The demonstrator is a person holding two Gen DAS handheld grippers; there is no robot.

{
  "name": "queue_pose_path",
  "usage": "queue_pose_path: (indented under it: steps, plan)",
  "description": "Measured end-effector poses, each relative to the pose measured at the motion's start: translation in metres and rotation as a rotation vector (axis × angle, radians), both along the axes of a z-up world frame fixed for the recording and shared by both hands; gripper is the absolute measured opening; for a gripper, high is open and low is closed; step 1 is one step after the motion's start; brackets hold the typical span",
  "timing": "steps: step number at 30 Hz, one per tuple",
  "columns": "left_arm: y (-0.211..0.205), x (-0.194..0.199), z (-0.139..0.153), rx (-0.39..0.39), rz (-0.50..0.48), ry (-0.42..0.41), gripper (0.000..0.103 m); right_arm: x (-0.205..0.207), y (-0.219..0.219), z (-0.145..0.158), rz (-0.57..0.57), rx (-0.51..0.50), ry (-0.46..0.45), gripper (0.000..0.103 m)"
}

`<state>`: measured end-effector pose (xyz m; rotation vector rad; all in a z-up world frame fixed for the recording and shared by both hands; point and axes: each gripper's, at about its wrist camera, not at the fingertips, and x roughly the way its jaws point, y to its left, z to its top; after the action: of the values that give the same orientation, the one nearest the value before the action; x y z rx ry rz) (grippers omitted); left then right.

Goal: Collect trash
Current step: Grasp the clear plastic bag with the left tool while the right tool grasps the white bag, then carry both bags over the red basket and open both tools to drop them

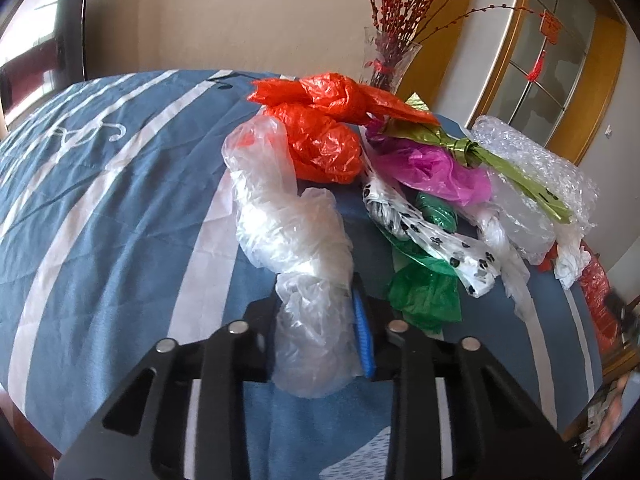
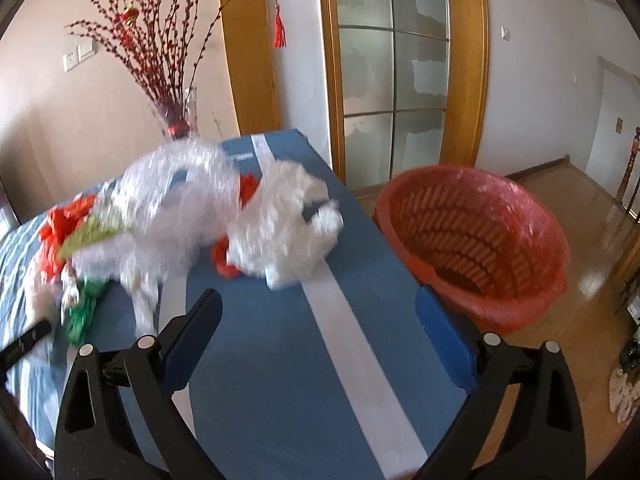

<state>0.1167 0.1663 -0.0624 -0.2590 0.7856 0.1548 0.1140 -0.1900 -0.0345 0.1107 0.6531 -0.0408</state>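
**Left gripper clamping a clear bag, right gripper wide open**

You are holding the left gripper (image 1: 316, 300) closed on a crumpled clear plastic bag (image 1: 292, 236), with its black finger on one side and its blue pad on the other pressing into the film. The bag is lying on the worktop (image 1: 100, 200), which is covered in a blue cloth with white stripes, and its far end is reaching up toward the rest of the pile. Just beyond it an orange bag (image 1: 320, 132) is sitting, with a magenta wrapper (image 1: 432, 168) and a green-gold ribbon strip (image 1: 500, 164) to its right. A paw-print bag (image 1: 432, 236) is lying over a green bag (image 1: 424, 292), and bubble wrap (image 1: 536, 160) is resting at the right end of the heap.

You are keeping the right gripper (image 2: 320, 308) spread wide with nothing between its fingers, above bare striped cloth. Ahead of it a white crumpled bag (image 2: 284, 224) is lying on the worktop, blurred in this view. A red basket (image 2: 472, 240) lined with film is standing just past the worktop's right edge. A vase of red-berried branches (image 2: 176, 120) is standing at the far side.
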Motion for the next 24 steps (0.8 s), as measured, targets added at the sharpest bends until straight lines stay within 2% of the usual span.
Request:
queue_pose_path:
  steps: [3, 4, 5, 6, 10, 12, 14, 17, 20, 24]
  plan:
    - [-0.001, -0.003, 0.003, 0.011, -0.005, -0.013, 0.028, 0.023, 0.001, 0.001, -0.002, 0.013, 0.001, 0.096]
    - [0.0, -0.004, 0.004, 0.013, -0.006, -0.018, 0.028, 0.031, 0.001, -0.001, -0.004, 0.022, 0.013, 0.093]
    - [0.0, -0.005, 0.006, 0.013, -0.005, -0.023, 0.028, 0.042, 0.001, -0.005, -0.004, 0.038, 0.04, 0.085]
    - [0.001, -0.007, 0.007, 0.014, -0.005, -0.029, 0.028, 0.05, 0.0, -0.008, -0.002, 0.056, 0.067, 0.083]
    - [0.001, -0.013, 0.015, 0.025, -0.013, -0.051, 0.027, 0.071, -0.003, -0.025, -0.009, 0.114, 0.137, 0.081]
    - [0.0, -0.015, 0.019, 0.027, -0.019, -0.059, 0.027, 0.077, -0.001, -0.033, 0.015, 0.131, 0.166, 0.062]
    - [-0.002, -0.017, 0.022, 0.027, -0.024, -0.066, 0.028, 0.08, 0.001, -0.038, 0.059, 0.144, 0.182, 0.037]
    - [-0.006, -0.018, 0.028, 0.024, -0.038, -0.079, 0.028, 0.072, -0.001, -0.036, 0.082, 0.155, 0.164, 0.021]
    - [-0.012, -0.021, 0.035, 0.023, -0.059, -0.098, 0.028, 0.059, -0.011, -0.03, 0.083, 0.166, 0.136, 0.017]
    - [-0.024, -0.023, 0.046, 0.021, -0.096, -0.125, 0.028, 0.047, -0.027, -0.017, 0.065, 0.171, 0.102, 0.017]
